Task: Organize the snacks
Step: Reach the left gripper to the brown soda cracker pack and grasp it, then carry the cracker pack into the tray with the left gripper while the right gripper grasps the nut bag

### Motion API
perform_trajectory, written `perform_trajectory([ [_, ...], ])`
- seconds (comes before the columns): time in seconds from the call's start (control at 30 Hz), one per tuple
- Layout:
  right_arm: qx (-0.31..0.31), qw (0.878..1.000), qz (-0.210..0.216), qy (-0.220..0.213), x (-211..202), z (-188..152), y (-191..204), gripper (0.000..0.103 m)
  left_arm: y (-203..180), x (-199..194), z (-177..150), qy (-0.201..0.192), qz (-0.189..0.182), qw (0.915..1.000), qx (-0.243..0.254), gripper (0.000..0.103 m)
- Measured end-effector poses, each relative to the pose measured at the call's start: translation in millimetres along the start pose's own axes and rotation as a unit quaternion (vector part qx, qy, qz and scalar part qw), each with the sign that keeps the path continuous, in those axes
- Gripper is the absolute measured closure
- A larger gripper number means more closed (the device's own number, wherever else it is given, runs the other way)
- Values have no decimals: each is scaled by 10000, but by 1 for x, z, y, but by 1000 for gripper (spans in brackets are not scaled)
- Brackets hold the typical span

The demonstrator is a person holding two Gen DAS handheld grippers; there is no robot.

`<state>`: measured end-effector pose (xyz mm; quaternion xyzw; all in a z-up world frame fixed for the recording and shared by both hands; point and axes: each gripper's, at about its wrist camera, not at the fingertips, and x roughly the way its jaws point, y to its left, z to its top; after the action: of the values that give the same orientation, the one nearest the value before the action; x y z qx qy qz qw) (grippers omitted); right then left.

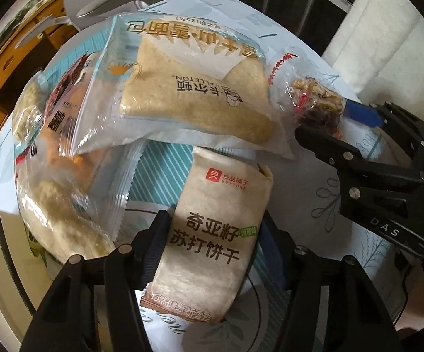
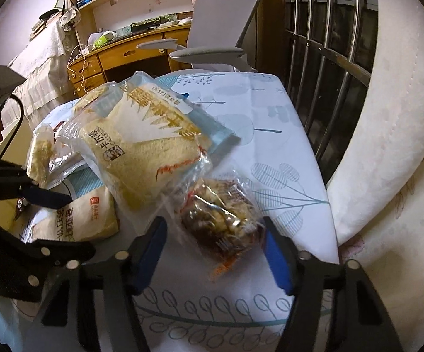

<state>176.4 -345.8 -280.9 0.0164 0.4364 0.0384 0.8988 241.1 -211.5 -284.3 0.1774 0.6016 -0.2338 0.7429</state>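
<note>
Setting: bedroom corner, round worktop [image 2: 270, 135] under a pale leaf-print cloth, wooden desk [image 2: 129, 50] and grey chair [image 2: 226, 23] behind.
Left gripper [image 1: 212, 249]: jaws partly open, astride the beige soda-cracker packet [image 1: 217, 220]; pads flank its sides, whether they press I cannot tell.
Right gripper [image 2: 214, 249]: jaws partly open around the clear-wrapped nut-and-date bar [image 2: 223, 220], a visible gap at the left pad.
Key relation: each packet lies lengthwise between its own jaws, long axis running away from the camera.
Pile: large clear bread bag [image 1: 194, 88] overlaps both packets' far ends.
Hard to read: left-side packets blur together; cracker packet's lower end is cut off.
</note>
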Motion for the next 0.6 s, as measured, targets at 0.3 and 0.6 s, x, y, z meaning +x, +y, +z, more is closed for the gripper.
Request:
perform_trajectory([
  [0.3, 271, 9992, 86, 279, -10, -4, -10, 51, -8, -1, -14, 107, 91, 9993, -360, 46],
  [0.6, 664, 9959, 180, 584, -29, -15, -5, 52, 4, -16, -54, 308, -66, 9948, -972, 47],
])
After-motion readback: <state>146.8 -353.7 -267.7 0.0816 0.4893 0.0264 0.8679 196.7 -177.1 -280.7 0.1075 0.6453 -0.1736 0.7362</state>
